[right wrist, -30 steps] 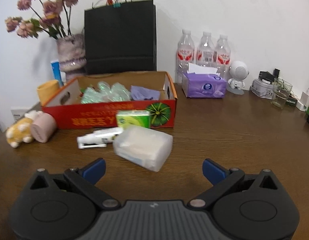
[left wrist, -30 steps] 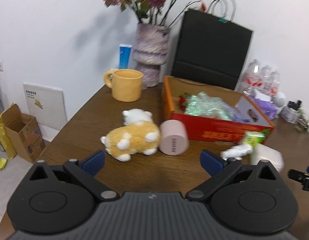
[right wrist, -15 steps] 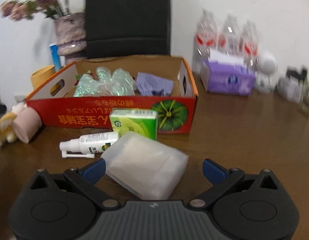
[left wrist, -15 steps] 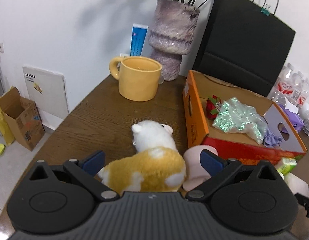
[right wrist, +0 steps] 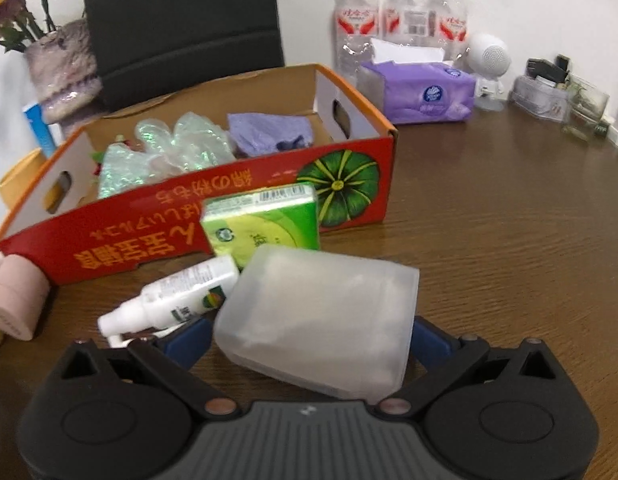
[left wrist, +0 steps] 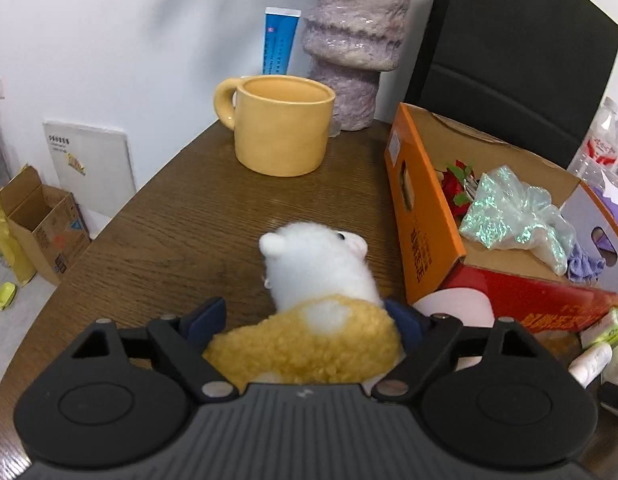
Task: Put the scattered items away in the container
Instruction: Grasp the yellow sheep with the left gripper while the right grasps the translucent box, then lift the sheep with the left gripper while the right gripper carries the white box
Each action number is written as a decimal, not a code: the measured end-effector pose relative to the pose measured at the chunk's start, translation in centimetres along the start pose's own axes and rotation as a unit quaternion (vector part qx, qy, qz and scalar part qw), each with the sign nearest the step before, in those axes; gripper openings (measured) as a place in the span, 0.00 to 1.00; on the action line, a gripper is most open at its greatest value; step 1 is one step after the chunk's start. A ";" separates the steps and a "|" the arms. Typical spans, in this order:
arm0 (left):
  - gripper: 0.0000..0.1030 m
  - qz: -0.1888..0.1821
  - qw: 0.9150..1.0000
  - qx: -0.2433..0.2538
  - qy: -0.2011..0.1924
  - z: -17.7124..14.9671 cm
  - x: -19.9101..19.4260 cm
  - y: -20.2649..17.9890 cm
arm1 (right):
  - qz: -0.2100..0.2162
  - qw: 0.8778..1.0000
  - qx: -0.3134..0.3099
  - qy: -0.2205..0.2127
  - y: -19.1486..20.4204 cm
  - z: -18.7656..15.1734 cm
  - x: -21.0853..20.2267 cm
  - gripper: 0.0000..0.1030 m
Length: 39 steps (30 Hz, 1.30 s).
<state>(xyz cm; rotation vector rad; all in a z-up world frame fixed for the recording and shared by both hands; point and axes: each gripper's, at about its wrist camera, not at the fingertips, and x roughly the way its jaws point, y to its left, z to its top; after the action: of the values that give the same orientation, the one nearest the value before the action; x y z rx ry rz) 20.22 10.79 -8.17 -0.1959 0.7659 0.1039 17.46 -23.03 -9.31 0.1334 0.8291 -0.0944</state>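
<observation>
A yellow and white plush animal [left wrist: 313, 312] lies on the wooden table between the fingers of my left gripper [left wrist: 305, 320], whose blue pads press its body. A pink cylinder [left wrist: 457, 308] lies beside it against the red and orange cardboard box [left wrist: 421, 216]. In the right wrist view a frosted plastic box [right wrist: 321, 316] lies between the fingers of my right gripper [right wrist: 309, 336], pads close on both sides. A white spray bottle [right wrist: 177, 296] and a green packet [right wrist: 265, 224] lie before the cardboard box [right wrist: 229, 216], which holds crinkled plastic and purple cloth.
A yellow mug [left wrist: 281, 128], a blue tube [left wrist: 279, 46], a vase [left wrist: 353, 40] and a black bag [left wrist: 509, 52] stand behind. Water bottles [right wrist: 401, 16], a purple tissue pack [right wrist: 421, 92] and small desk items [right wrist: 549, 84] stand at the back right.
Both grippers moved forward and closed in. The left now squeezes the plush animal; the right now brackets the frosted plastic box.
</observation>
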 end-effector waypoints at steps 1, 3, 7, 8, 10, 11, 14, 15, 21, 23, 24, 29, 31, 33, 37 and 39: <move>0.82 -0.001 1.000 0.003 -0.001 -0.1 -0.1 0.0 | -0.004 1.000 0.001 -0.003 0.1 -0.1 0.1 0.99; 0.79 -0.003 1.000 0.011 -0.005 -0.2 -0.2 -0.1 | -0.010 1.000 0.002 -0.012 0.3 -0.4 0.0 0.94; 0.72 -0.010 1.000 0.018 -0.013 -0.4 -0.6 -0.2 | -0.016 1.000 0.002 -0.025 -0.1 -0.8 -0.3 0.87; 0.68 -0.013 1.000 0.019 -0.014 -0.4 -0.7 -0.2 | -0.013 1.000 0.003 -0.027 -0.3 -0.9 -0.4 0.87; 0.56 -0.020 0.999 0.018 -0.019 -0.5 -1.0 -0.2 | -0.008 0.999 0.005 -0.031 -0.7 -1.0 -0.5 0.87; 0.55 -0.024 0.999 0.018 -0.022 -0.5 -1.1 -0.2 | -0.005 0.999 0.004 -0.033 -0.8 -1.1 -0.5 0.87; 0.53 -0.035 0.999 0.014 -0.028 -0.7 -1.5 -0.3 | 0.006 0.999 0.005 -0.037 -1.2 -1.3 -0.7 0.86; 0.52 -0.036 0.999 0.015 -0.030 -0.8 -1.7 -0.3 | 0.010 0.999 0.006 -0.038 -1.4 -1.3 -0.8 0.86; 0.49 -0.050 0.998 0.008 -0.046 -0.9 -2.8 -0.3 | 0.028 0.999 0.012 -0.041 -2.0 -1.5 -1.2 0.85; 0.48 -0.053 0.997 0.010 -0.049 -1.0 -3.2 -0.4 | 0.034 0.998 0.017 -0.045 -2.2 -1.6 -1.4 0.84; 0.47 -0.055 0.997 0.012 -0.051 -1.1 -3.4 -0.5 | 0.038 0.998 0.019 -0.050 -2.3 -1.7 -1.6 0.83; 0.47 -0.067 0.995 0.012 -0.070 -1.6 -5.3 -0.6 | 0.045 0.997 0.012 -0.068 -2.4 -1.7 -2.8 0.81; 0.47 -0.068 0.995 0.012 -0.076 -1.8 -5.9 -0.7 | 0.049 0.997 0.009 -0.067 -2.3 -1.8 -3.0 0.81; 0.47 -0.070 0.994 0.009 -0.078 -2.1 -6.3 -0.7 | 0.052 0.997 0.006 -0.065 -2.3 -2.0 -3.1 0.81; 0.47 -0.076 0.993 0.007 -0.087 -2.6 -7.8 -0.8 | 0.060 0.995 0.002 -0.077 -2.4 -2.4 -4.3 0.81; 0.47 -0.082 0.992 0.008 -0.098 -2.9 -8.9 -1.0 | 0.063 0.994 0.000 -0.090 -2.5 -2.5 -5.4 0.81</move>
<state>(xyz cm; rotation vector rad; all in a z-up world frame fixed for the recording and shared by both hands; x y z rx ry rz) 12.08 9.00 -3.88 -0.2285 0.5521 -0.0398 11.65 -24.92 -7.22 0.1736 0.6384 0.0132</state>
